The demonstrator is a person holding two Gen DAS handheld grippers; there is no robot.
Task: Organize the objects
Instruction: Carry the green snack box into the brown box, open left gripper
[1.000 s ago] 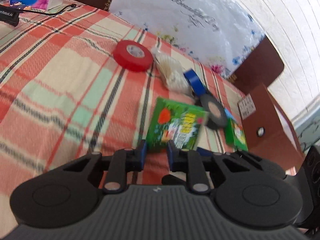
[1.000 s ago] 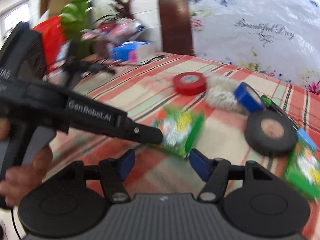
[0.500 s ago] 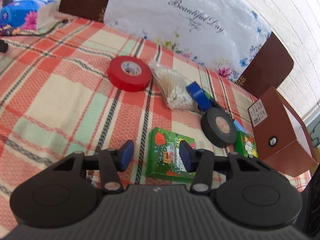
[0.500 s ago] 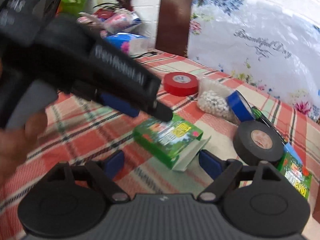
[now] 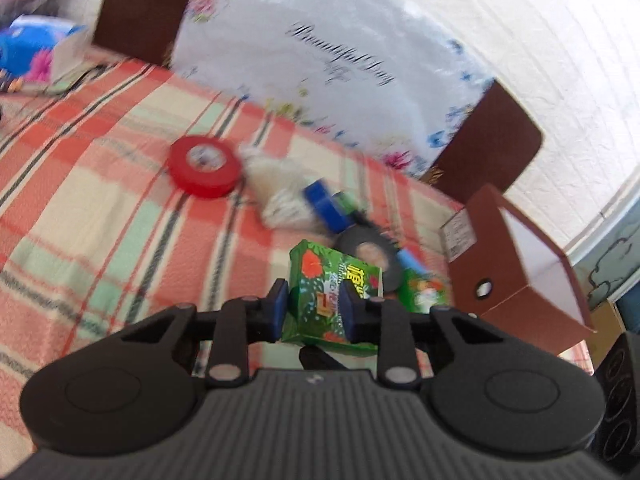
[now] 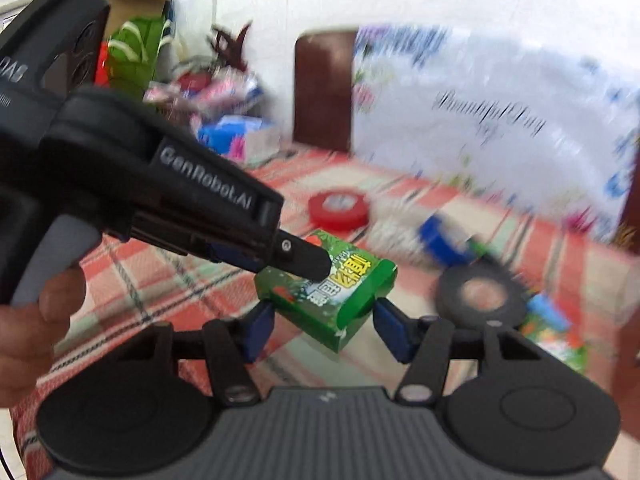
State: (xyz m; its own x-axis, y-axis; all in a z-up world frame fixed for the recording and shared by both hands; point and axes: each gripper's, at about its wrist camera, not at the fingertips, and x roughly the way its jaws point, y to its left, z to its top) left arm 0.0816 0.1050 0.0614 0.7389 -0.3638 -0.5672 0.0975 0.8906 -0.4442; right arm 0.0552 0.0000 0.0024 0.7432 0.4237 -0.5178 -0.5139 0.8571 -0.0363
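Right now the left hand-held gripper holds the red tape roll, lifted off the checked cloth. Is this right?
Not quite. The left hand-held gripper, its jaws closing, holds the green box, not the red tape roll, which lies flat on the checked cloth. The left wrist view shows it; the box is indeed lifted.

Green box [image 5: 336, 292], red tape roll [image 5: 204, 164], black tape roll [image 5: 370, 254], red-checked tablecloth [image 5: 100, 208].
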